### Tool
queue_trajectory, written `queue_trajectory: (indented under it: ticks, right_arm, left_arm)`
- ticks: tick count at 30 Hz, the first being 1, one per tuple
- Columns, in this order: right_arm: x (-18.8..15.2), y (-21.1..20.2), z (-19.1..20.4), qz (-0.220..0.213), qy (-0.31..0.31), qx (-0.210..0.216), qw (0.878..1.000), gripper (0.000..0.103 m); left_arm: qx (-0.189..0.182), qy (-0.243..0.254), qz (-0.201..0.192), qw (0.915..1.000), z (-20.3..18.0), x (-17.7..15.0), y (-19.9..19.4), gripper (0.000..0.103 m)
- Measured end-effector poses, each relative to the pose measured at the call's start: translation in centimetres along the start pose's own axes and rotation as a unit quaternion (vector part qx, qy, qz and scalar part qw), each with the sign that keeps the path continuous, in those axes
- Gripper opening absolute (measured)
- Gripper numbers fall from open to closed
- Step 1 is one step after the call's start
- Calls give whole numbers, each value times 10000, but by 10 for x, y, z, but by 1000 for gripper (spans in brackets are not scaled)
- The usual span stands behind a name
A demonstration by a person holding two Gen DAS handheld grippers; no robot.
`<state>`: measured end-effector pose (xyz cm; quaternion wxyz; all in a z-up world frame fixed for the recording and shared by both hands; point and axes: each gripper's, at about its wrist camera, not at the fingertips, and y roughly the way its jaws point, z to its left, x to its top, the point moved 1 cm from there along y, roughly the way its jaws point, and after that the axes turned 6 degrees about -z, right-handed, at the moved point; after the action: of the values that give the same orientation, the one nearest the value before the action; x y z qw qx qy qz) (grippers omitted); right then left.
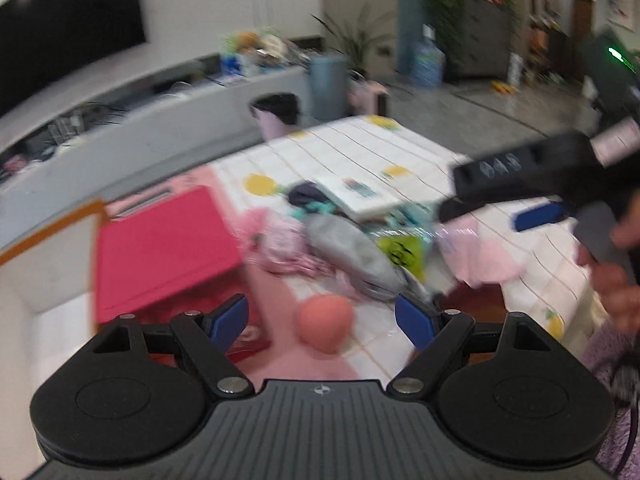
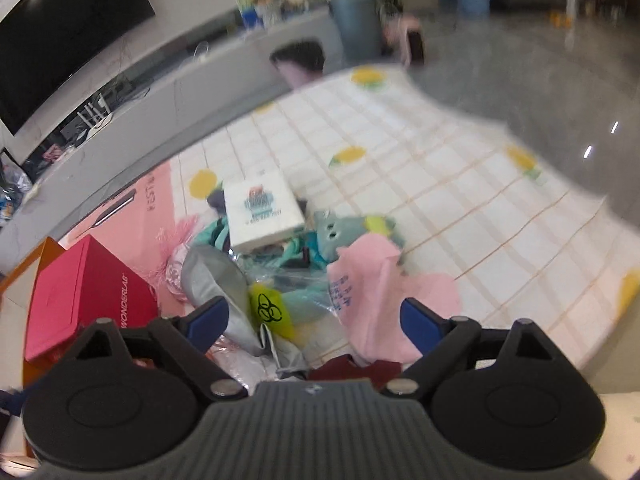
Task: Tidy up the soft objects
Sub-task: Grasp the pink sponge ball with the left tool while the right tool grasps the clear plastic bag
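On the checked tablecloth (image 2: 460, 184) with its yellow fruit prints, the soft things lie in one heap at about twelve o'clock from both my grippers. My left gripper (image 1: 322, 320) has its blue-padded fingers (image 1: 230, 318) spread wide with nothing between them; a peach-coloured ball (image 1: 326, 328) sits on the cloth just past the gap, close to the right finger's side, and I cannot tell whether anything touches it. My right gripper (image 2: 316, 320) also stands wide and holds nothing.

From the right wrist view, a pink cloth (image 2: 372, 280) lies at one o'clock of the gripper, draped on the near edge of the heap. A yellow packet (image 2: 269, 307) with a black hazard mark sits at eleven o'clock, just beside a grey pouch (image 2: 216, 276). Behind them, a teal stuffed toy (image 2: 340, 236) lies beside a white box (image 2: 262, 210) that rests tilted on top of the heap. A pink tasselled piece (image 2: 176, 240) lies at ten o'clock, near a red box (image 2: 88, 292) lettered WONDERLAB.

From the left wrist view, the red box stands at ten o'clock, the heap at twelve, and my right gripper at two o'clock above the pink cloth. Everything is blurred.
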<state>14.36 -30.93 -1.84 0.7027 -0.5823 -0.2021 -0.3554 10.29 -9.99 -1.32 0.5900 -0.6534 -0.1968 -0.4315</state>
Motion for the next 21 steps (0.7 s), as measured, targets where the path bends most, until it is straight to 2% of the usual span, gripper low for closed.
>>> queue_trajectory:
  ticks: [4, 6, 7, 8, 13, 15, 17, 21]
  right_arm:
    - [7, 38, -17, 633, 439, 307, 9966, 83]
    - [3, 49, -22, 840, 630, 344, 9939, 75]
    - [0, 53, -22, 909, 659, 400, 9929, 68]
    - [-2, 56, -21, 968, 653, 484, 9920, 66]
    - [-4, 59, -16, 956, 671, 798, 9899, 60]
    - [-4, 60, -13, 894, 571, 768, 9914, 50]
    - [-3, 65, -13, 901, 619, 731, 9913, 34]
    - [-1, 70, -14, 927, 751, 1010, 9877, 14]
  left_arm:
    - [45, 332, -24, 9994, -10, -6, 24, 97]
    - [43, 433, 4, 9991, -13, -11, 35, 97]
    - [67, 483, 5, 9988, -15, -14, 40, 97]
    - [104, 538, -6, 9985, -15, -17, 44, 97]
    - [21, 486, 32, 9988, -10, -30, 54, 97]
    - [53, 433, -28, 9990, -10, -31, 55, 97]
    - [-54, 366, -99, 9993, -11, -32, 56, 97]
    - [-162, 323, -235, 9991, -12, -37, 59, 97]
